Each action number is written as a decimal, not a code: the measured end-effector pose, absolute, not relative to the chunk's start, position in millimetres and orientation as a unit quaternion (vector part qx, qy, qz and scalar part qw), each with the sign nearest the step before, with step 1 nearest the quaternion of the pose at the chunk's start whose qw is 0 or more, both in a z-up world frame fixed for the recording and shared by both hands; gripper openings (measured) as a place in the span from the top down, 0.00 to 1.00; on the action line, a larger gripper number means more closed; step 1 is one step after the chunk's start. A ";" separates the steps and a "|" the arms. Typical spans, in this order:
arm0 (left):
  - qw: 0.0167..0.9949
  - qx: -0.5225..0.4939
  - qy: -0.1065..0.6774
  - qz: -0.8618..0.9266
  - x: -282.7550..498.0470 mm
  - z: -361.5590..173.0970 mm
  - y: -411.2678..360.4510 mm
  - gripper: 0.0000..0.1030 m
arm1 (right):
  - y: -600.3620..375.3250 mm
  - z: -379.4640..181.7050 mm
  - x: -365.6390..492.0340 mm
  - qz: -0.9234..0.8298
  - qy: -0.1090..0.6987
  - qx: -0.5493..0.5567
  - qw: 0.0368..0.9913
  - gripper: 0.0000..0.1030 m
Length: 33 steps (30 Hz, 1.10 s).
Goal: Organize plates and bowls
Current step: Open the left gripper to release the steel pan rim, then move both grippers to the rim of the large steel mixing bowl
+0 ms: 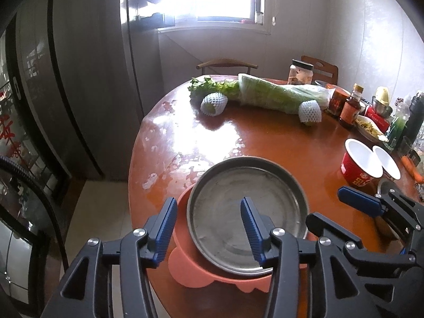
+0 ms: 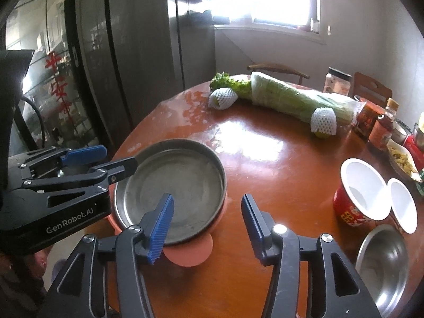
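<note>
Metal plate [image 1: 247, 213] rests on pink plate [image 1: 185, 261] at counter [image 1: 278, 143] edge. Left gripper [image 1: 209, 228] fingers apart astride plate rim; right gripper [image 2: 206, 225] fingers apart, empty. Risk: nudged stack slides off edge.

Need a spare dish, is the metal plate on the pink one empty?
Empty: the metal plate shows only bare, scuffed steel inside, sitting on the pink plate.

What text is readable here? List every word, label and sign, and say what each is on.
"GenRobot.AI": on the body of the left tool.
Red characters on the dark glass door: too blurred to read.
Red paper bowl print: unreadable.
Sauce bottle label: too small to read.
</note>
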State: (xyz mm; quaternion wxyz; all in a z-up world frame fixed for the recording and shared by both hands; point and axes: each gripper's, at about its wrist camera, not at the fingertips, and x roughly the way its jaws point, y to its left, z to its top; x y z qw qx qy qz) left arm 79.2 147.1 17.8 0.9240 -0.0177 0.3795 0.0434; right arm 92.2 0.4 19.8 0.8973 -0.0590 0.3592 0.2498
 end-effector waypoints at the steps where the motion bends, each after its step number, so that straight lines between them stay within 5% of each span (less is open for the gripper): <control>1: 0.924 -0.017 0.378 0.043 78.4 19.4 146.2 0.51 | -1.8 22.1 90.7 0.250 0.356 -0.058 0.898 0.44; 14: 0.936 0.002 0.350 0.041 64.2 49.3 111.5 0.44 | -43.0 49.9 72.8 0.231 0.325 -0.030 0.916 0.29; 33: 0.944 0.022 0.330 -0.014 53.8 81.8 26.4 0.38 | -140.1 85.7 39.8 0.166 0.278 0.005 0.946 0.26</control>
